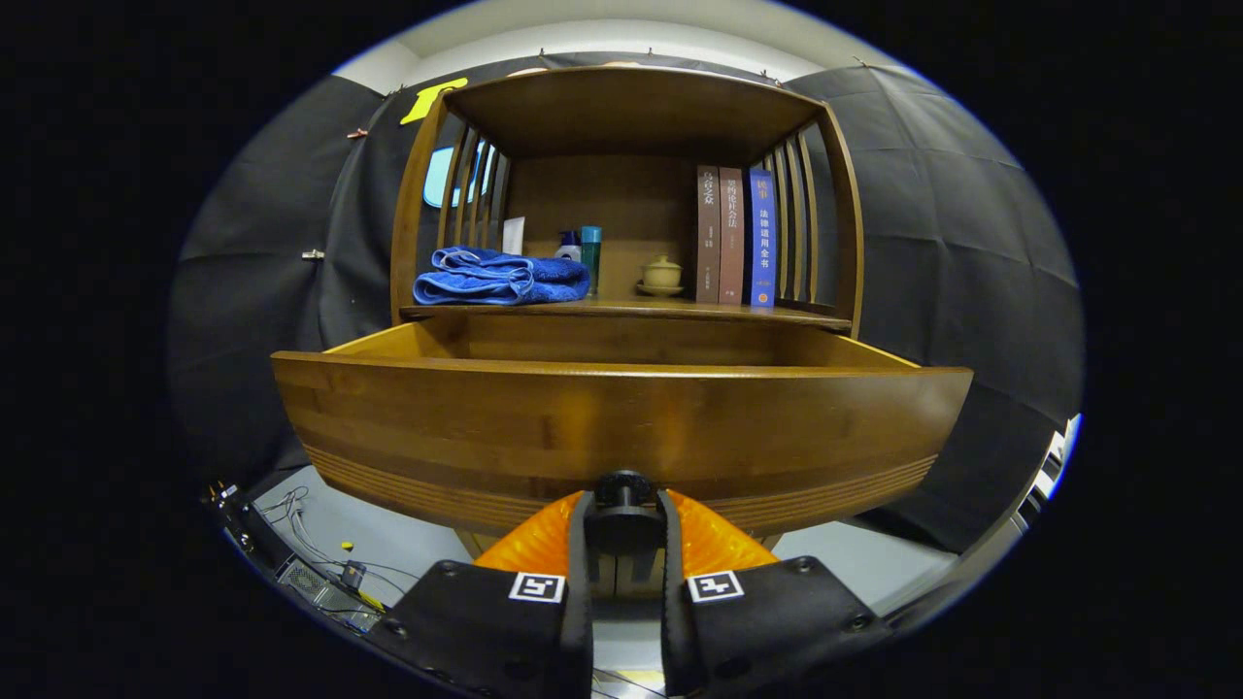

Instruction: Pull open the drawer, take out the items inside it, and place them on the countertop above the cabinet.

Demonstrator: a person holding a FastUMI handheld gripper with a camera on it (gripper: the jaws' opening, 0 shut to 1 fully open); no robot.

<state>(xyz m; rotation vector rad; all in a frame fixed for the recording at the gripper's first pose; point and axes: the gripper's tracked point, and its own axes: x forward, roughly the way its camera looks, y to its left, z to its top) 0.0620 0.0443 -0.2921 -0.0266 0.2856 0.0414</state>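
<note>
The wooden drawer [621, 427] of the cabinet is pulled out toward me, its wide curved front panel just ahead of my fingers. A dark round knob [623, 488] on the lower middle of that front sits between my fingertips, and my gripper [624, 507] is shut on it. The drawer's inside is hidden behind the tall front; only its side walls and back edge show. Above it lies the countertop [631, 311] of the cabinet, under a wooden hutch.
On the countertop rest a folded blue towel [500, 276], a teal bottle [590, 254], a small lidded cup on a saucer [661, 275] and three upright books [735, 236]. Slatted sides flank the shelf. Cables and a box [320, 578] lie on the floor, lower left.
</note>
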